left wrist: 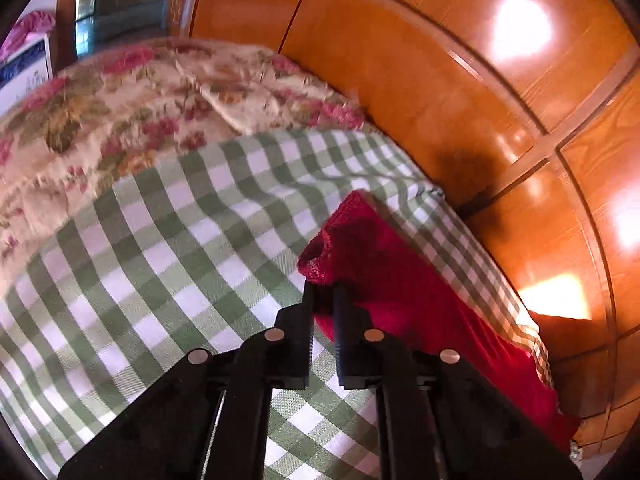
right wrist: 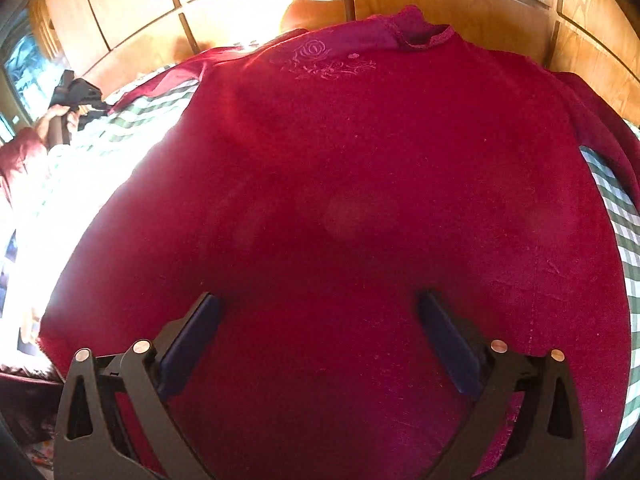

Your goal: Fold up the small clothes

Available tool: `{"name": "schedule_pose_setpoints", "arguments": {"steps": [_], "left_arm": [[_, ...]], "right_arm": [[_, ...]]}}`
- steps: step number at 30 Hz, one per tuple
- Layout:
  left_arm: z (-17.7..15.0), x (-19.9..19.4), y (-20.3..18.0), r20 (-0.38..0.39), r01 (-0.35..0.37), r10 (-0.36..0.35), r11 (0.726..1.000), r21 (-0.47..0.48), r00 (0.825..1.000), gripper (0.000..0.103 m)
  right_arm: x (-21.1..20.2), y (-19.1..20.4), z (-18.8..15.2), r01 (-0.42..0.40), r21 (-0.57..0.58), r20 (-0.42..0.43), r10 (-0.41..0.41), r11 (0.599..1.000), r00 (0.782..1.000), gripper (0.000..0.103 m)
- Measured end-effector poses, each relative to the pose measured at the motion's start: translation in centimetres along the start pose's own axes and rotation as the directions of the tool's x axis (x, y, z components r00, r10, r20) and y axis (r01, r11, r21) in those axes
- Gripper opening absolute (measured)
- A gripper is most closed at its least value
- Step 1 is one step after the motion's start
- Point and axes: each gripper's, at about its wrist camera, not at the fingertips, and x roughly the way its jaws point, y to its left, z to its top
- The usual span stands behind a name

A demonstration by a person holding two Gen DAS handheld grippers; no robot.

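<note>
1. Glossy orange wooden panels [left wrist: 440,60] fill the upper right of the left wrist view and run across the top of the right wrist view, with bright glare patches on them.
2. Below the panels lies a green-and-white checked cloth [left wrist: 180,240], and a floral cover [left wrist: 100,112] takes the upper left of the left wrist view.
3. A red garment [right wrist: 340,200] is spread flat on the checked cloth and fills most of the right wrist view; its neckline sits at top centre, with a pale embroidered rose [right wrist: 316,52] just left of it.
4. One sleeve trails to the upper left of that view, the other down the right edge, where a strip of checked cloth shows.
5. In the left wrist view the garment's sleeve [left wrist: 400,276] lies along the right edge of the cloth, close to the panels; its knit cuff [left wrist: 320,260] rises at centre frame.
6. The left gripper [left wrist: 323,292] has its jaws narrowed together on the sleeve just below the cuff.
7. The right gripper [right wrist: 318,308] stands with jaws spread wide over the garment's lower body, nothing pinched between them.
8. Open checked cloth lies to the left of the held sleeve.
9. A person's hand [right wrist: 60,114] shows at the far left of the right wrist view.
</note>
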Motion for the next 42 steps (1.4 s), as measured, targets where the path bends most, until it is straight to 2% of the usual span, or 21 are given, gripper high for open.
{"name": "schedule_pose_setpoints", "arguments": {"steps": [4,7,10,12,13,14,15,17,20,23,26,28,31,32,34,35,36,37,38,40,42], "left_arm": [[0.0,-3.5,1.3,0.104,-0.012,0.012,1.0,-0.002,0.995,0.006],[-0.5,-5.6,4.3,0.149,-0.064,0.069,0.997,-0.04,0.986,0.006],[-1.6,-6.1,6.8,0.141,-0.123,0.131,0.99,-0.067,0.981,0.006],[-2.4,-5.4,7.6,0.093,-0.126,0.131,0.99,-0.056,0.987,0.009],[-2.7,-5.3,7.8,0.073,-0.121,0.125,0.991,-0.056,0.99,0.017],[-3.1,-5.5,8.0,0.062,-0.114,0.118,0.991,-0.064,0.991,0.041],[-3.6,-6.3,8.1,0.068,-0.09,0.095,0.993,-0.08,0.993,0.048],[-5.0,-7.9,7.4,0.091,-0.025,0.031,0.998,-0.062,0.995,0.05],[-8.3,-10.1,4.9,0.039,0.104,-0.107,0.992,0.067,0.993,0.05],[-13.5,-12.2,2.0,-0.094,0.283,-0.268,0.934,0.217,0.959,0.05],[-19.9,-13.9,-0.8,-0.268,0.438,-0.361,0.834,0.335,0.893,0.05],[-23.5,-14.5,-1.7,-0.372,0.512,-0.384,0.782,0.356,0.845,0.05],[-28.1,-14.8,-2.4,-0.482,0.569,-0.37,0.732,0.375,0.794,0.05],[-29.1,-14.8,-2.4,-0.497,0.573,-0.363,0.728,0.377,0.788,0.05],[-30.9,-14.5,-2.2,-0.507,0.555,-0.333,0.737,0.387,0.795,0.05],[-31.3,-14.6,-2.1,-0.49,0.547,-0.335,0.74,0.391,0.805,0.05],[-31.5,-14.8,-2.1,-0.483,0.547,-0.342,0.742,0.388,0.806,0.05],[-31.6,-14.9,-2.2,-0.489,0.556,-0.351,0.74,0.378,0.799,0.047],[-31.7,-15.0,-2.2,-0.493,0.564,-0.357,0.737,0.373,0.793,0.031],[-32.3,-15.2,-2.5,-0.505,0.568,-0.346,0.722,0.395,0.79,0.012],[-32.7,-15.7,-2.6,-0.502,0.57,-0.341,0.704,0.424,0.795,0.007]], "right_arm": [[0.1,0.1,0.0,0.008,0.0,0.007,-0.008,1.0,1.0,0.1],[0.2,0.2,0.0,0.011,0.003,0.015,-0.011,1.0,1.0,0.1],[0.2,0.3,0.0,0.017,0.004,0.023,-0.017,1.0,1.0,0.1],[0.2,0.4,0.1,0.022,0.006,0.027,-0.022,1.0,0.999,0.1],[0.3,0.4,0.2,0.025,0.007,0.03,-0.025,1.0,0.999,0.1],[0.3,0.5,0.2,0.027,0.009,0.031,-0.027,1.0,0.999,0.1],[0.3,0.5,0.2,0.029,0.01,0.033,-0.029,1.0,0.999,0.1],[0.3,0.5,0.2,0.028,0.013,0.039,-0.029,1.0,0.999,0.1],[0.3,0.6,0.2,0.027,0.012,0.041,-0.027,1.0,0.999,0.1],[-0.1,0.2,0.4,0.01,0.011,0.033,-0.011,1.0,0.999,0.1],[-1.9,-1.3,0.7,0.02,0.049,0.055,-0.023,0.999,0.998,0.099],[-3.7,-3.6,0.4,0.067,0.102,0.088,-0.076,0.993,0.993,0.099],[-6.1,-7.9,-0.7,0.138,0.206,0.092,-0.159,0.969,0.983,0.099],[-6.5,-9.0,-1.3,0.155,0.236,0.084,-0.179,0.959,0.98,0.099],[-7.5,-11.9,-3.1,0.196,0.304,0.043,-0.219,0.932,0.975,0.098],[-7.7,-12.7,-3.8,0.205,0.32,0.026,-0.225,0.925,0.974,0.095],[-7.9,-13.5,-4.7,0.209,0.335,0.005,-0.223,0.919,0.975,0.09],[-7.9,-13.9,-5.6,0.194,0.342,-0.016,-0.201,0.92,0.979,0.086],[-7.8,-13.9,-6.2,0.183,0.343,-0.031,-0.184,0.922,0.983,0.074],[-8.0,-13.2,-7.3,0.179,0.307,-0.024,-0.18,0.935,0.983,0.059],[-8.2,-12.3,-7.4,0.168,0.284,-0.011,-0.172,0.944,0.985,0.025]]}}
